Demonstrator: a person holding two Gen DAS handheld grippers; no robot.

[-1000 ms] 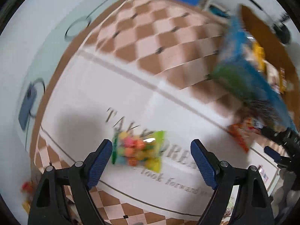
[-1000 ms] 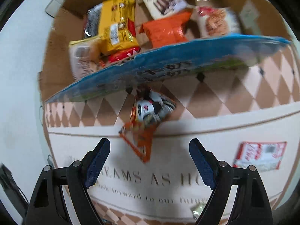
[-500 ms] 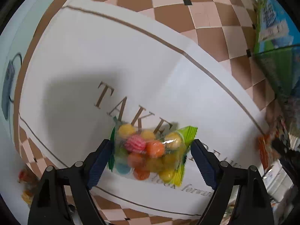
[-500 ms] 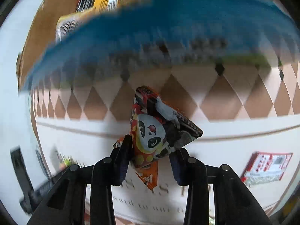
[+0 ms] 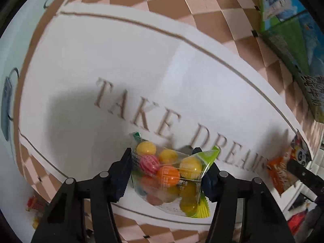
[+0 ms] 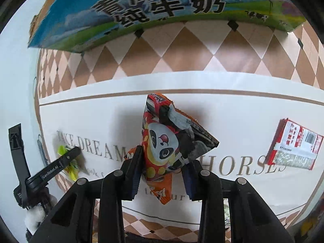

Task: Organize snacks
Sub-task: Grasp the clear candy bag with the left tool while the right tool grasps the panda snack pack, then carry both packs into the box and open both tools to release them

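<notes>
My left gripper [image 5: 169,172] is shut on a clear candy bag [image 5: 170,174] with green ends, full of coloured balls, held just over the white lettered mat [image 5: 101,60]. My right gripper [image 6: 162,166] is shut on an orange panda snack packet [image 6: 162,139] over the same mat. The packet also shows at the right edge of the left wrist view [image 5: 283,172], and the left gripper with the candy bag [image 6: 67,160] shows at the left of the right wrist view.
A blue and green milk carton box [image 6: 162,6] stands at the far edge of the checkered cloth [image 6: 182,54]; it also shows in the left wrist view [image 5: 287,36]. A red and white packet [image 6: 293,146] lies on the mat to the right.
Both grippers have come down and closed: the left on the candy bag, the right on the panda packet. The box now fills the top of the right wrist view.
</notes>
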